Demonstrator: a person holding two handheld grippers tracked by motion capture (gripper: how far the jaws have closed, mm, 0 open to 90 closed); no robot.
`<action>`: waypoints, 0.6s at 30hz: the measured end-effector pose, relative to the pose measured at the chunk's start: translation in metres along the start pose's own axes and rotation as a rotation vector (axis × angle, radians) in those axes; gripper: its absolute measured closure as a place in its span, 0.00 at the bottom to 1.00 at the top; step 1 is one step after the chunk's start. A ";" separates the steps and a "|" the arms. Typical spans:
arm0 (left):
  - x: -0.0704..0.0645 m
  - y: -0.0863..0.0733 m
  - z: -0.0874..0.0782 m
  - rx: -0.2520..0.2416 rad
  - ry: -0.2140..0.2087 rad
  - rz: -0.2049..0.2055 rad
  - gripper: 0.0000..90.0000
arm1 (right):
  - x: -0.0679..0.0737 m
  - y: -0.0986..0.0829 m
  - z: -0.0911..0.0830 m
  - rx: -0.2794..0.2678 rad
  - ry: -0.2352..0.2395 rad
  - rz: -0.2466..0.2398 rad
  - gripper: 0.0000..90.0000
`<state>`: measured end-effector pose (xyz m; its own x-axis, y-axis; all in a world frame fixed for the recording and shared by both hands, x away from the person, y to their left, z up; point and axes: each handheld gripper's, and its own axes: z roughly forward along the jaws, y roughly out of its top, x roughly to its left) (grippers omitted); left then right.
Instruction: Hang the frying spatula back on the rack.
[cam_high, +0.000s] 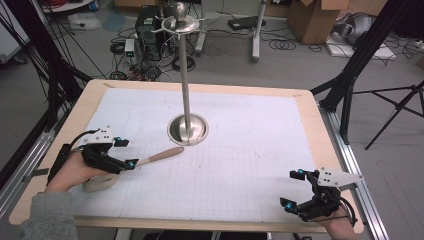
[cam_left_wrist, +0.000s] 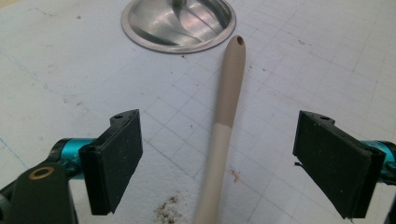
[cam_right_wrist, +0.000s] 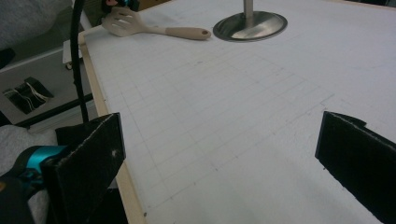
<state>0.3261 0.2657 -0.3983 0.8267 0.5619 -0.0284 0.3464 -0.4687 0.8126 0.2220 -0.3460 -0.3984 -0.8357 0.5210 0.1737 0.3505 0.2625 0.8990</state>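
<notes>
The left gripper (cam_high: 126, 152) sits over the near-left part of the table, its jaws spread wide and gripping nothing. In the left gripper view its two black pads (cam_left_wrist: 116, 158) stand well apart on either side of a beige spoon handle, touching neither side of it. The right gripper (cam_high: 294, 189) is likewise released, jaws wide with only the paper between them, at the near-right edge, well apart from the stand.

The table (cam_high: 95, 90) is a light wooden board, and a white gridded sheet (cam_high: 250, 150) covers most of it. A tall steel utensil stand (cam_high: 187, 75) rises from the middle of the sheet, a slim pole on a round dished base (cam_high: 188, 129) with short hooks around a knob at the top.

The slotted serving spoon (cam_high: 155, 158) lies flat on the sheet, to the near-left of the stand's base. Its handle points toward the base, and the tip, pierced by a small hanging hole (cam_left_wrist: 239, 41), ends just beside the base rim without clearly touching it. The handle is two-toned: darker tan toward the tip, paler toward the head. The pronged head (cam_right_wrist: 122, 22) lies farthest from the stand, under the person's left hand (cam_high: 75, 172).
</notes>
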 end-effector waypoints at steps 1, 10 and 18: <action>0.000 0.000 0.000 0.000 0.000 0.004 0.18 | 0.000 0.000 0.000 -0.002 0.000 0.000 0.00; -0.005 0.001 0.004 0.044 -0.029 0.036 0.19 | 0.000 0.001 0.002 0.006 0.008 0.003 0.00; -0.007 -0.001 0.005 0.091 -0.036 0.059 0.20 | 0.000 0.001 0.002 0.009 0.012 0.001 0.01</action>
<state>0.3224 0.2588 -0.4016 0.8616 0.5075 -0.0045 0.3345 -0.5611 0.7571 0.2235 -0.3443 -0.3987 -0.8402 0.5118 0.1793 0.3552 0.2695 0.8951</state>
